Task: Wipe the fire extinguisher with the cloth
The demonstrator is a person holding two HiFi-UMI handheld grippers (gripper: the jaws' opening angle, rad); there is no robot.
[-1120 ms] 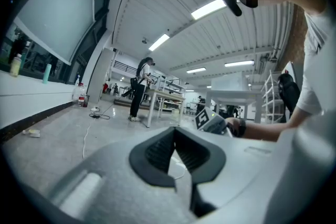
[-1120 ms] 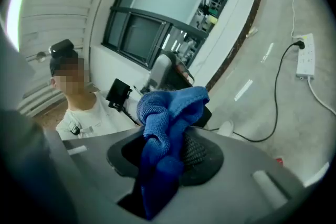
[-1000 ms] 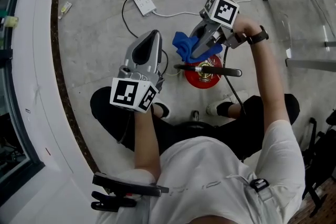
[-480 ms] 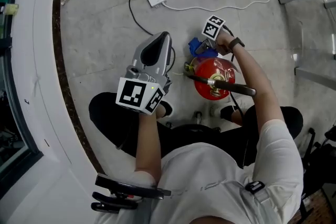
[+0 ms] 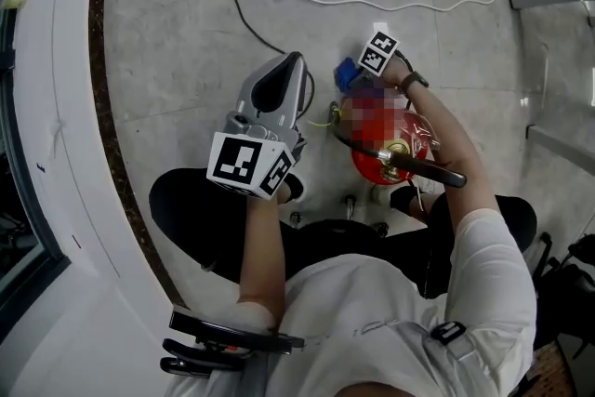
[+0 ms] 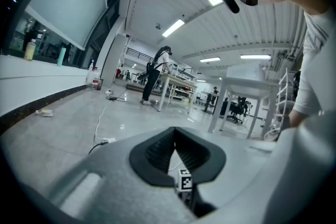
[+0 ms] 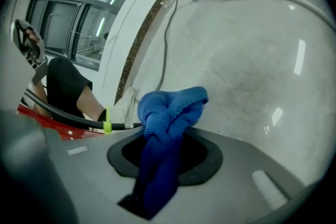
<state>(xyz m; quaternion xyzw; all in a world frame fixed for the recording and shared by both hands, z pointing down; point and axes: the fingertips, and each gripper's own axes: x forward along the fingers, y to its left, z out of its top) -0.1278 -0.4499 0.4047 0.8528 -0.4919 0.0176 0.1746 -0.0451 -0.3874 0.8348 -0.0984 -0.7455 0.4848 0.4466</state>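
Wiping looks under way: the right claw [image 5: 348, 79] is clamped on the bunched blue terry cloth [image 7: 169, 113], down at the far side of the red, rounded fire extinguisher [image 5: 412, 147] standing on the glossy floor [image 5: 177, 33]. The left claw [image 5: 290, 62], jaws together and empty, hovers alongside. Next, I'd say: press and drag round the smooth cylinder.

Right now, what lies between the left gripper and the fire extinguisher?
Head view: the black hose with its yellow-green tie crosses the floor between left gripper and fire extinguisher.
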